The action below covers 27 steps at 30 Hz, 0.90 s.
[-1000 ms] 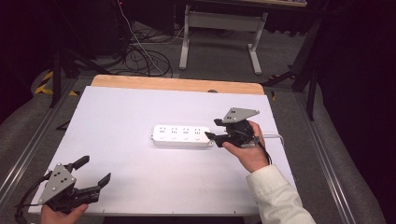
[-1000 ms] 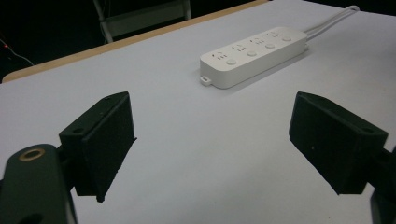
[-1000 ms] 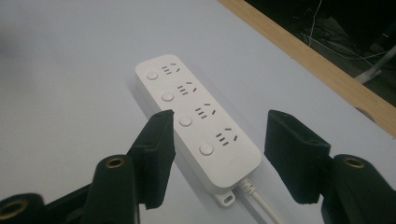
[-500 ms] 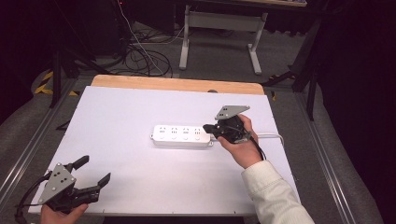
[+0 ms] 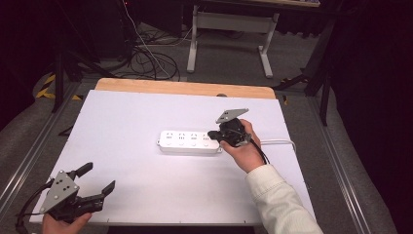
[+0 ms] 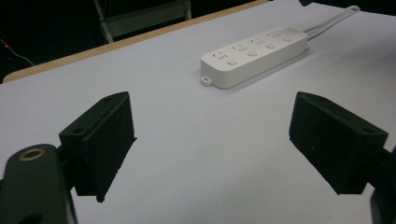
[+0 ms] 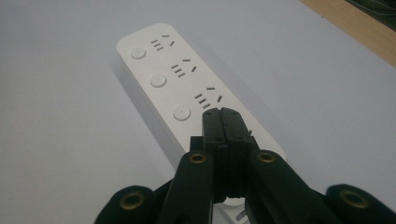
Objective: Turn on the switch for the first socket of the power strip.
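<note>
One white power strip (image 5: pixel 190 142) lies flat near the middle of the bench (image 5: pixel 122 117), its white cable (image 5: pixel 280 142) running off toward the right edge. In the right gripper view three round buttons and three socket groups are in plain sight on the strip (image 7: pixel 187 98), with more hidden under the claw. The right claw (image 5: pixel 213 133) sits over the strip's cable end with its two jaws pressed together, gripping nothing; whether the tips touch the strip cannot be told. The left claw (image 5: pixel 96 179) hovers at the near left corner, well apart from the strip, jaws spread wide and empty. The bench top is plain white with a wooden far edge. Beyond it are a grey floor, tangled cables (image 5: pixel 151 58) and a second table's white legs (image 5: pixel 229 34).
</note>
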Tool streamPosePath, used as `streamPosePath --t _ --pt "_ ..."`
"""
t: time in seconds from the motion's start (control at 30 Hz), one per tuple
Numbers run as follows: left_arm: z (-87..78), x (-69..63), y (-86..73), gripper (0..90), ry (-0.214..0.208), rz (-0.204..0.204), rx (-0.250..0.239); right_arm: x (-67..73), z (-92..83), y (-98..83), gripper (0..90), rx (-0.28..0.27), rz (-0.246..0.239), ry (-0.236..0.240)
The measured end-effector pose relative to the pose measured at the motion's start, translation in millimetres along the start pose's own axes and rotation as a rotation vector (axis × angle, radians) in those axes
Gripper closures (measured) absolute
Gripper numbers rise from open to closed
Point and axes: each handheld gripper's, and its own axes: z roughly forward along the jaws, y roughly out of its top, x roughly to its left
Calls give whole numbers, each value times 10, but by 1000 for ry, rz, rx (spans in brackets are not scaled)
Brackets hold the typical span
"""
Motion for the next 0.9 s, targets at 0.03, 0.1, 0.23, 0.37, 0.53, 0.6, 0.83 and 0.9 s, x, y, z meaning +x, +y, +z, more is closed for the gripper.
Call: streamPosePath --t 0.03,0.1,0.23,0.37,0.53,0.6,0.83,0.9 --pt "0 0 0 147 0 0 0 0 0 0 900 0 0 0" --pt "0 0 0 148 -1 0 0 -10 37 -6 900 12 -2 1" --pt "1 1 -1 148 -1 -1 1 -16 108 -15 900 33 3 4" --pt "2 1 -1 148 -1 0 1 -13 184 -25 900 51 6 12" --pt "2 1 -1 148 -2 0 1 -15 231 -35 900 68 8 10" --pt "1 1 -1 148 -2 0 1 -12 249 -38 900 76 7 12" --pt "2 2 -1 148 -1 2 2 4 303 -48 900 100 3 24" --pt "3 2 -1 148 -2 2 1 3 312 -51 900 103 -3 23"
